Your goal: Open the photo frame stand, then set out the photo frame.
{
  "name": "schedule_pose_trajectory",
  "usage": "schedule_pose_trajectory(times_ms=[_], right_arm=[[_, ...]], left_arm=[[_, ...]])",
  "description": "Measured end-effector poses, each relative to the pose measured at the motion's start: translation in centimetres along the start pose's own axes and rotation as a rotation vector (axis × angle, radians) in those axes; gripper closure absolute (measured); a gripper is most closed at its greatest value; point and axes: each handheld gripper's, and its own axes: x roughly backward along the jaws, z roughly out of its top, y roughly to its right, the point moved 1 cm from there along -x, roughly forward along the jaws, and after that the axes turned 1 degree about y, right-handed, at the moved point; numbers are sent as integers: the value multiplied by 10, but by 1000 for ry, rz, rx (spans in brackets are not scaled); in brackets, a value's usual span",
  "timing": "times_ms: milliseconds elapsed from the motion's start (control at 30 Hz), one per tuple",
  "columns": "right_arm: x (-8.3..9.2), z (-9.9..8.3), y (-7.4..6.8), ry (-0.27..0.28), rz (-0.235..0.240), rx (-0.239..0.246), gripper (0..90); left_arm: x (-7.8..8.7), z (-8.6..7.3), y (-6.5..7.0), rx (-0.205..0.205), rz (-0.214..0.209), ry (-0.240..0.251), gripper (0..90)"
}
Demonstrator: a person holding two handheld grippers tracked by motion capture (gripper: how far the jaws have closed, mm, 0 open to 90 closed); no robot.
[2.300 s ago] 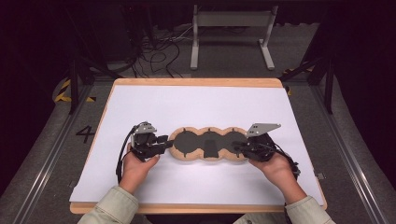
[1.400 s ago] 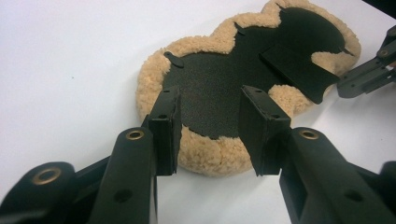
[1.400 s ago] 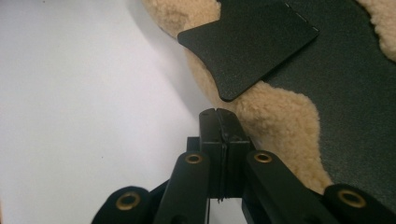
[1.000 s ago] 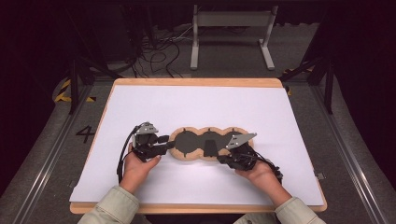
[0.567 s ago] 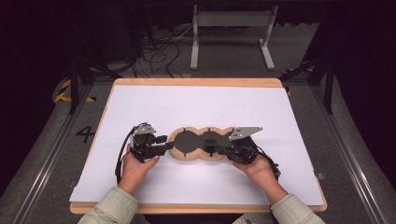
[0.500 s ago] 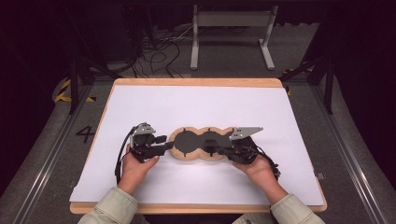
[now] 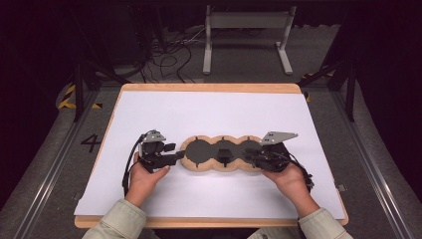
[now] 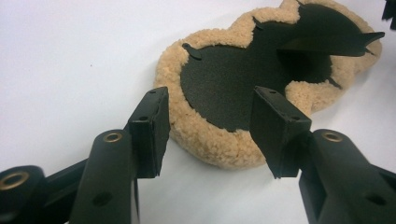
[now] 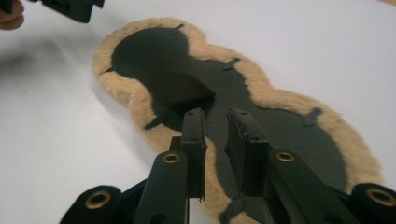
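The fleece-edged three-lobed pad (image 7: 221, 154) lies flat on the tabletop (image 7: 209, 114) between both tools. The left hand-held gripper (image 8: 208, 126) is released, jaws just widening around the near lobe, pads clear. The right hand-held gripper (image 9: 215, 140) has just parted slightly, grasping nothing. Judged: the black flap (image 9: 180, 88) still stands half-raised; work unfinished.

We saw bare white sheet (image 7: 214, 114) all round the fleece pad (image 7: 221, 155), w/ open room fwd & on both sides. Only obstacles: a raised black flap (image 9: 184, 91) mid-pad, & each gripper (image 7: 171, 158) (image 7: 249, 158) blocking one pad end.
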Motion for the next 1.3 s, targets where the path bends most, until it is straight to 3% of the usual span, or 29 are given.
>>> schedule_pose_trajectory(times_ms=[167, 300, 533, 867, 1033, 1300], right_arm=[[11, -1, 12, 15, -44, -21, 751], [17, -3, 20, 12, -69, -37, 734], [21, -7, 33, -13, -93, -68, 619], [16, -16, 49, -67, -120, -147, 437], [9, -23, 55, -103, -137, -162, 322], [-1, -31, 58, -147, -112, -191, 268]], left_arm=[[0, 0, -4, 40, -6, -7, 471], [0, 0, -5, 46, 1, -11, 471], [-3, 0, -7, 59, 4, -27, 437], [-11, -3, -14, 90, 6, -82, 413], [-17, -6, -17, 106, 3, -113, 370], [-26, -9, -19, 129, -20, -152, 312]])
